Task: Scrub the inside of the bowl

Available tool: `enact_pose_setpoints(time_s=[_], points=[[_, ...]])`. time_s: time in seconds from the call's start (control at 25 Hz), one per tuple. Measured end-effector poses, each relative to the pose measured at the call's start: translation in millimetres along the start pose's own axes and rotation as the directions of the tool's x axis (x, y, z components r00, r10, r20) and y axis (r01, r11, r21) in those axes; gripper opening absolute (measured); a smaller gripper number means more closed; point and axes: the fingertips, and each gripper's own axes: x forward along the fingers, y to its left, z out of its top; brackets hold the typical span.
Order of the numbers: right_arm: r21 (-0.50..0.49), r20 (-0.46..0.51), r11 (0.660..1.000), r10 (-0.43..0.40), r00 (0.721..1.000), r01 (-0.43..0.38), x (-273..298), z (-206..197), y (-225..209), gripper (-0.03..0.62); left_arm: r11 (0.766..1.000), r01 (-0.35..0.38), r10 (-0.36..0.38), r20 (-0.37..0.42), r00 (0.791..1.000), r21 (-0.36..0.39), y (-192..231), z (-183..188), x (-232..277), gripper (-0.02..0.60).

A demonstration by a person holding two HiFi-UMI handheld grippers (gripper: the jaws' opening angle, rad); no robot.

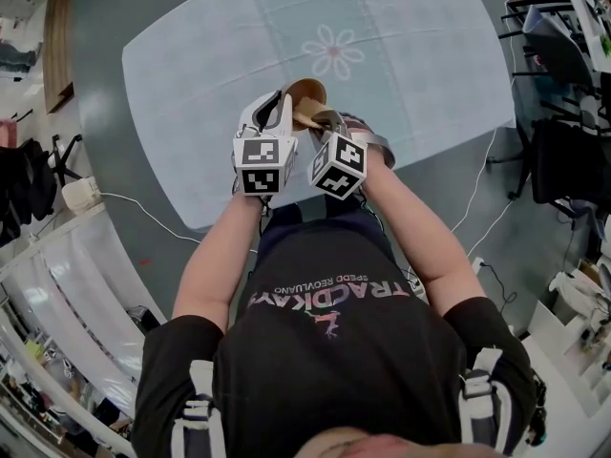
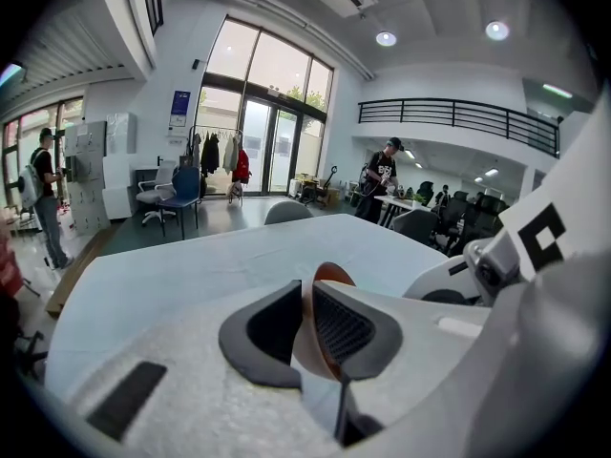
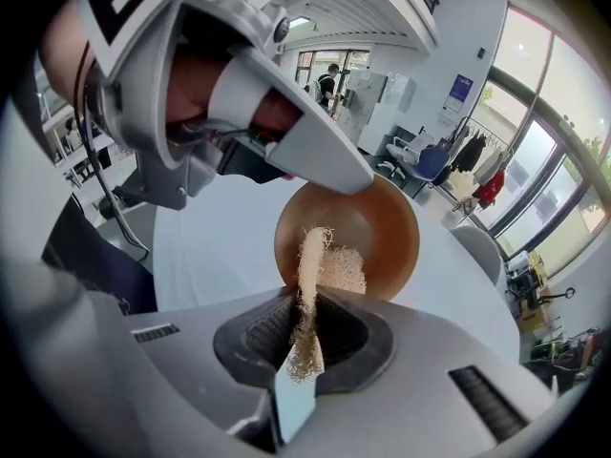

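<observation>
— Pinching the round, glossy brown bowl (image 2: 330,275) by its wall with the left gripper (image 2: 307,330), jaws drawn in tight on the rim, one pad inside and one outside. Held up off the pale blue cloth-covered tabletop (image 1: 410,55), between the printed pink flower (image 1: 334,52) and the near edge.

— Tilted on purpose, by the look of it?

— Probably. Tipped on edge to face the hollow toward the right gripper (image 3: 304,337) and give it a straight way in.

— And on that side?

— Clamped almost shut on a strip of pale, fibrous, loofah-like scrubber (image 3: 313,256), with a short tail left hanging behind the pads. Pushed by its free end into the hollow and bunched against the lower inside wall.

— So scrubbing under way?

— Seems so: touching the inside, judging from the right gripper view. Hard to say how much of the wall has been covered.

— Anything to watch?

— Only a thin grip on a smooth rim, so easily levered loose by hard pressing. Better to rub with light strokes, toward the pinch rather than away from it.
</observation>
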Motion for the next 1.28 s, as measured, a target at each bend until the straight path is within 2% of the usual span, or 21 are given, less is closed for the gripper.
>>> enact_pose_setpoints(time_s=[0.44, 0.68, 1.0, 1.28], points=[[0.081, 0.095, 0.994, 0.068, 0.993, -0.076, -10, 28, 15, 0.032, 0.999, -0.03, 0.032, 0.038, 0.999, -0.04, 3, 3, -6, 0.044], [0.058, 0.063, 0.996, 0.067, 0.996, -0.071, -10, 14, 11, 0.032, 0.998, -0.019, 0.02, 0.02, 1.0, -0.056, -1, -1, -4, 0.044], [0.009, -0.02, 1.0, -0.002, 1.0, 0.002, 0, -14, -13, 0.032, 0.998, 0.003, -0.004, -0.021, 1.0, -0.057, -2, -12, 4, 0.043], [0.037, -0.02, 0.997, -0.062, 0.998, 0.063, 2, -16, -48, 0.032, 0.999, 0.033, -0.034, -0.042, 0.999, -0.029, -6, -14, 15, 0.043]])
